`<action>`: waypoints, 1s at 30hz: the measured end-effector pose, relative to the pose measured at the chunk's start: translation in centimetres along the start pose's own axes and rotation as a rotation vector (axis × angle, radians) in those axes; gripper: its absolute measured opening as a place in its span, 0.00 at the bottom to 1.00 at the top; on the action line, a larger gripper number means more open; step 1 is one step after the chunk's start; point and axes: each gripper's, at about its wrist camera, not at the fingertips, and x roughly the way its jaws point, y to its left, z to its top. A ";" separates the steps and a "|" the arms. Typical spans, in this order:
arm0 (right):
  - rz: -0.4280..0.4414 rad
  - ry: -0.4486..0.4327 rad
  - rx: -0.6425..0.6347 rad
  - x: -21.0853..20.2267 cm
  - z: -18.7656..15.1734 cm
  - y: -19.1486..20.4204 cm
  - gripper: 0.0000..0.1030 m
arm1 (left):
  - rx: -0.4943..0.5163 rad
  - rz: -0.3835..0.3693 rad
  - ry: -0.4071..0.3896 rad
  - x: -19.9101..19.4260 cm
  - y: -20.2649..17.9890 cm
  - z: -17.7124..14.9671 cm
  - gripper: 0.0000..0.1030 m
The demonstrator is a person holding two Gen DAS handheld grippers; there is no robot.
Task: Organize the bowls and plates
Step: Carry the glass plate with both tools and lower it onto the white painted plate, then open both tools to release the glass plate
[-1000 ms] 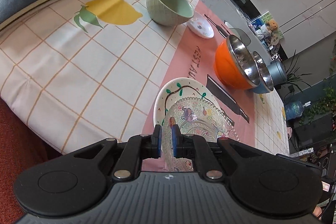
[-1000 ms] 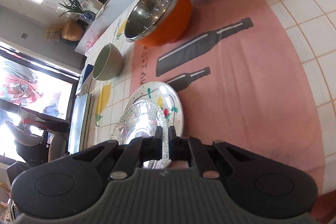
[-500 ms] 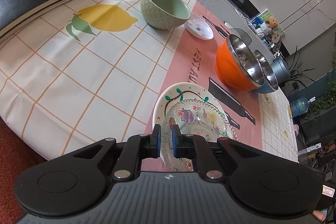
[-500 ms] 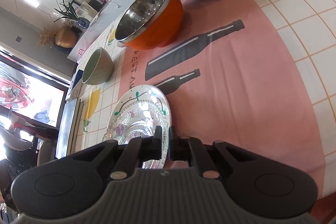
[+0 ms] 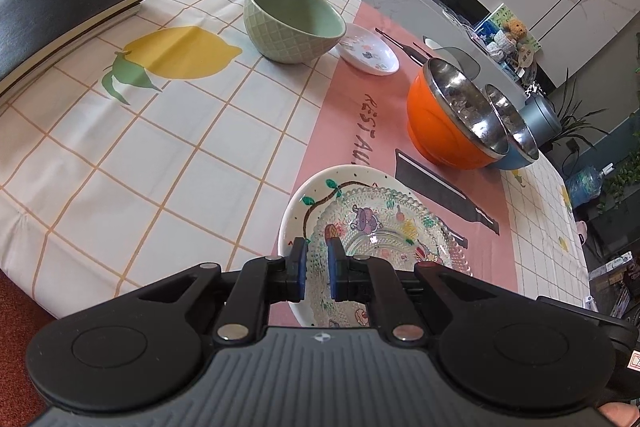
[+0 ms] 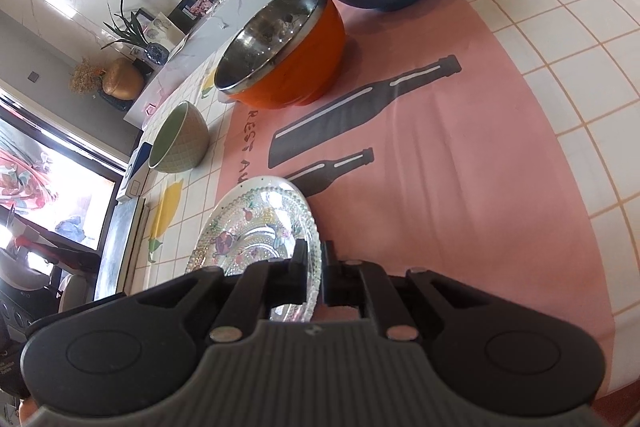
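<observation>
Gripping opposite rims at lower centre of each frame, the left gripper [image 5: 317, 269] and right gripper [image 6: 314, 277] are both clamped on the glass plate [image 5: 384, 231], nested in the painted plate [image 5: 298, 205]. Uneven lifting could tip or slip it. Right of it, the pink cloth [image 6: 460, 187] reads "REST AU", the rest hidden.

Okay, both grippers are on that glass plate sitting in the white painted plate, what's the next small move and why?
Probably open both and back off. The glass plate already lies nested inside the white plate on the tablecloth, while the left hand-held gripper and right hand-held gripper are shut on its rim. The green bowl remains unsorted.
</observation>
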 end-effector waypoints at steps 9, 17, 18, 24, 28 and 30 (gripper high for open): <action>0.002 -0.019 0.010 -0.2 -0.1 -0.2 0.04 | 0.096 0.027 0.009 0.2 -1.1 0.2 0.14; 0.020 -0.020 0.034 -0.5 0.0 -0.8 0.03 | 0.154 0.044 0.015 0.5 -1.8 0.2 0.16; 0.021 -0.020 0.036 -0.5 0.0 -0.8 0.03 | 0.162 0.045 0.016 0.5 -1.9 0.2 0.17; 0.024 -0.025 0.042 -0.6 0.0 -0.9 0.02 | 0.232 0.058 0.035 0.6 -2.5 0.4 0.19; 0.024 -0.027 0.041 -0.6 0.0 -0.9 0.02 | 0.295 0.079 0.043 0.7 -3.0 0.4 0.19; 0.022 -0.028 0.037 -0.7 0.0 -0.8 0.02 | 0.339 0.098 0.041 0.6 -3.4 0.2 0.19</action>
